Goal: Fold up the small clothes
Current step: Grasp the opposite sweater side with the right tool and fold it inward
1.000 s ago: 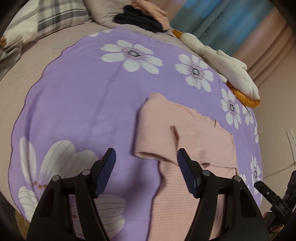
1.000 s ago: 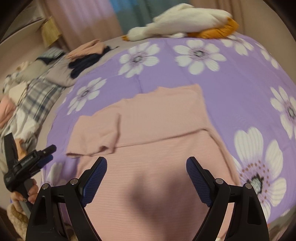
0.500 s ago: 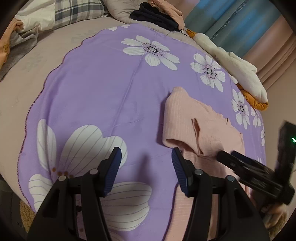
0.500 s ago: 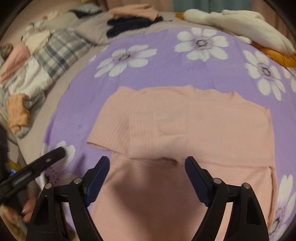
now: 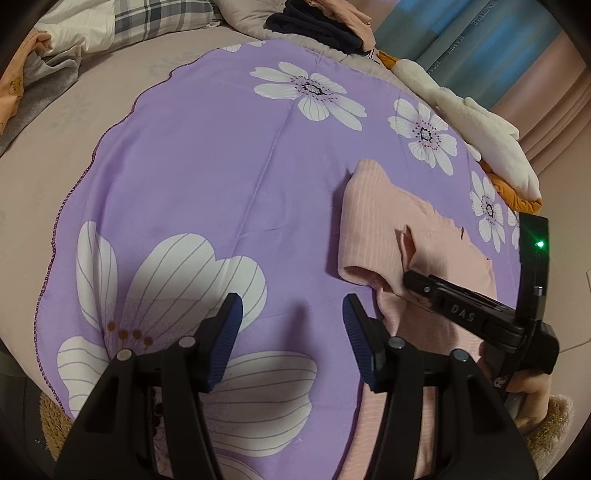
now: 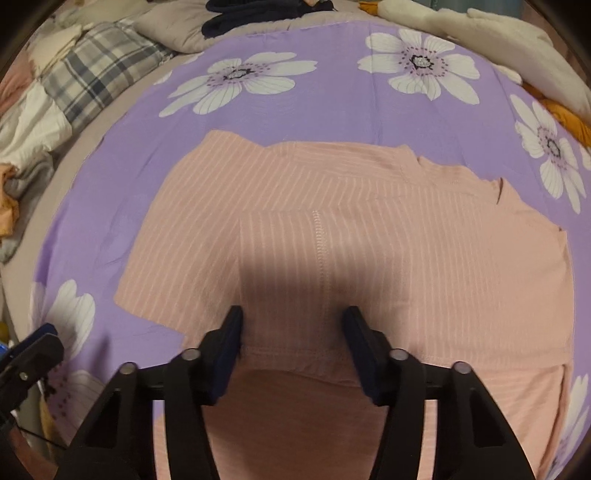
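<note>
A pink striped shirt lies flat on a purple flowered sheet, its sleeves folded in over the body. It also shows in the left wrist view, at the right. My right gripper is open, low over the folded sleeve's hem near the shirt's middle. My left gripper is open and empty over the bare sheet, left of the shirt. The right gripper's body shows in the left wrist view, over the shirt.
A white and orange plush toy lies at the sheet's far right edge. Dark and pink clothes are stacked at the back. A plaid pillow and loose garments lie at the left on the beige bed.
My left gripper has moved left off the shirt onto the bare sheet. My right gripper has come down and forward over the shirt's folded sleeve. Both stay open.
</note>
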